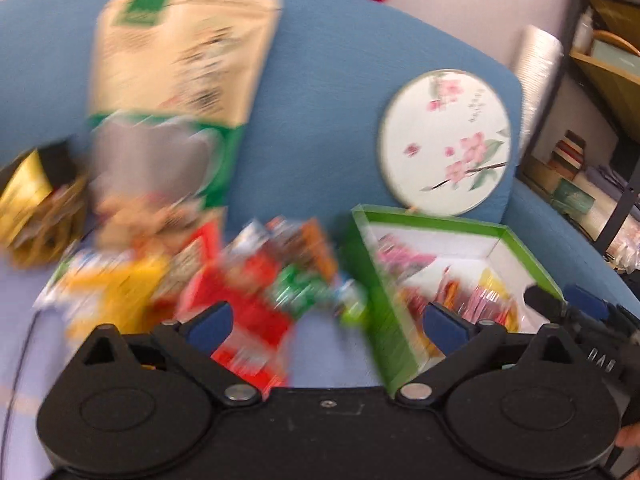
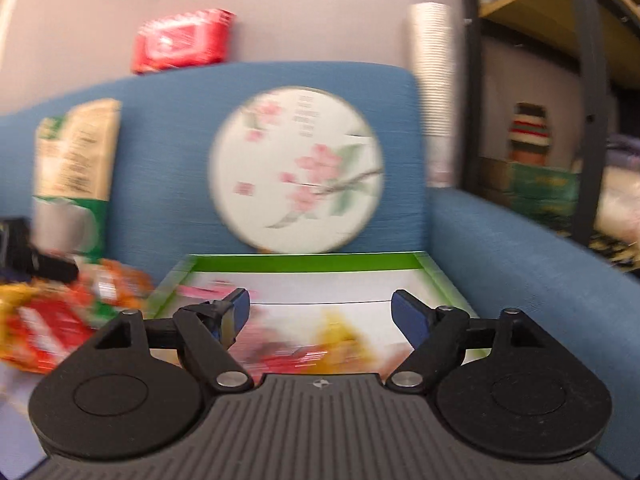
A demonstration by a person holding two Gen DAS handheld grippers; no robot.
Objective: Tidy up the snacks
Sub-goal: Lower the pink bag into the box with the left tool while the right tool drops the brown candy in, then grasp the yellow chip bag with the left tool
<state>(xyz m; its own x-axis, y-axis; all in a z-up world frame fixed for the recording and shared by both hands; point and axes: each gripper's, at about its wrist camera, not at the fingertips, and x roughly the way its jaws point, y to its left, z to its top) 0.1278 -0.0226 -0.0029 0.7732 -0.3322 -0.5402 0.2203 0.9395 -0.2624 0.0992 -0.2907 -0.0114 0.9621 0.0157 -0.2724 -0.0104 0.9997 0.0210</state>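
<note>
The job looks partly done. A green box (image 1: 404,300) sits on the seat of a blue sofa (image 1: 320,80) at the right end, next to the armrest, and it already holds several snack packets (image 1: 472,296), pink, red and yellow. A loose pile of snacks (image 1: 256,280) lies on the seat just left of the box, seemingly waiting to be sorted: red, green and yellow packets, too blurred to read.

The left gripper (image 1: 328,322) hovers over the pile and the box's left wall, its fingers spread wide with nothing between them. The right gripper (image 2: 320,314) hangs over the box, fingers likewise released and empty.

A tall beige bag (image 1: 180,52) and a round fan with pink blossoms (image 1: 444,140) lean against the backrest.
</note>
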